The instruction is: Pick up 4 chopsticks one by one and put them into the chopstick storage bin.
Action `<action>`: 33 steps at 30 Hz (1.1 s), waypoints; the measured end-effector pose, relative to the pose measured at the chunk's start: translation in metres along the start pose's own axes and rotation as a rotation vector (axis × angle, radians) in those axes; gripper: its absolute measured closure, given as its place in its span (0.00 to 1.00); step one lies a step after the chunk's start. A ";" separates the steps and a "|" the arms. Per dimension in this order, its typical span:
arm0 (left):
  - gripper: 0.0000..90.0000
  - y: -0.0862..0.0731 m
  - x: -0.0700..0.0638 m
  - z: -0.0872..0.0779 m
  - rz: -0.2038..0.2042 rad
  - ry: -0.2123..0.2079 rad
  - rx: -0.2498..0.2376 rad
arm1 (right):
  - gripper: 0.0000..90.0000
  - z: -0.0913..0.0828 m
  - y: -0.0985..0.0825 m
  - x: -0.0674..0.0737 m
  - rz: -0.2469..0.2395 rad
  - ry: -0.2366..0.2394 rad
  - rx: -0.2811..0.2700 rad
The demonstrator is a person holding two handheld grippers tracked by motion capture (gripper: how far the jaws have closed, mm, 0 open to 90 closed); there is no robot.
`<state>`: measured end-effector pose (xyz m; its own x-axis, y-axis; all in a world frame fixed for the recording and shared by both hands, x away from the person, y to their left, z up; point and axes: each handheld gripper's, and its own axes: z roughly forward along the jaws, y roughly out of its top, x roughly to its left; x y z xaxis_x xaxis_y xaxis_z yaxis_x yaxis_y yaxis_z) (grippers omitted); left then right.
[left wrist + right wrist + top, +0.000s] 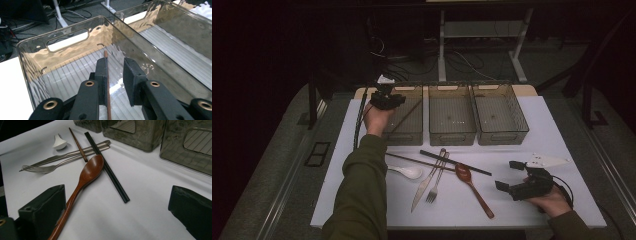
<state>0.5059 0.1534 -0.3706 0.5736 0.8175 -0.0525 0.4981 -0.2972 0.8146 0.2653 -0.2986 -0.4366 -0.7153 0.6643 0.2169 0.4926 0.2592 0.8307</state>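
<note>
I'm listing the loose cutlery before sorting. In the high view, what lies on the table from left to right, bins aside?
White spoon → knife → fork → wooden spoon → right gripper.

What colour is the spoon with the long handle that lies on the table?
The long-handled spoon is reddish-brown, like polished wood; the right gripper view shows it best.
</note>
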 end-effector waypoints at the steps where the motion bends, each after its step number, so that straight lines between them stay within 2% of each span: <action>1: 0.78 0.000 -0.001 -0.001 0.008 -0.004 0.000 | 0.01 0.000 0.000 0.000 0.000 0.000 -0.001; 7: 0.68 0.002 -0.008 -0.011 0.035 -0.046 -0.006 | 0.01 0.000 0.000 -0.001 0.001 -0.004 -0.004; 9: 0.64 0.002 -0.009 -0.015 0.044 -0.086 -0.006 | 0.01 0.000 0.000 -0.001 0.001 -0.004 0.000; 12: 0.59 0.002 -0.013 -0.024 0.066 -0.123 -0.015 | 0.01 0.000 0.000 0.000 0.000 -0.004 -0.003; 13: 0.57 0.002 -0.014 -0.027 0.075 -0.138 -0.004 | 0.01 0.000 0.000 0.000 -0.001 -0.005 -0.003; 14: 0.54 0.001 -0.016 -0.029 0.069 -0.148 -0.006 | 0.01 0.000 0.000 0.000 0.001 -0.006 -0.002; 16: 0.52 0.001 -0.018 -0.034 0.095 -0.162 0.011 | 0.01 0.000 0.000 0.000 0.001 -0.006 0.001; 19: 0.50 -0.001 -0.023 -0.041 0.103 -0.187 0.001 | 0.01 0.000 0.000 0.000 -0.002 -0.006 0.001; 23: 0.49 -0.001 -0.030 -0.051 0.136 -0.219 -0.017 | 0.01 0.000 0.000 0.000 -0.002 -0.007 0.002; 33: 0.44 -0.007 -0.052 -0.070 0.245 -0.291 -0.024 | 0.01 0.000 0.000 0.000 -0.003 -0.008 0.003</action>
<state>0.4268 0.1477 -0.3332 0.8361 0.5484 -0.0135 0.3102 -0.4522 0.8362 0.2650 -0.2985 -0.4370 -0.7125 0.6694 0.2103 0.4920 0.2629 0.8299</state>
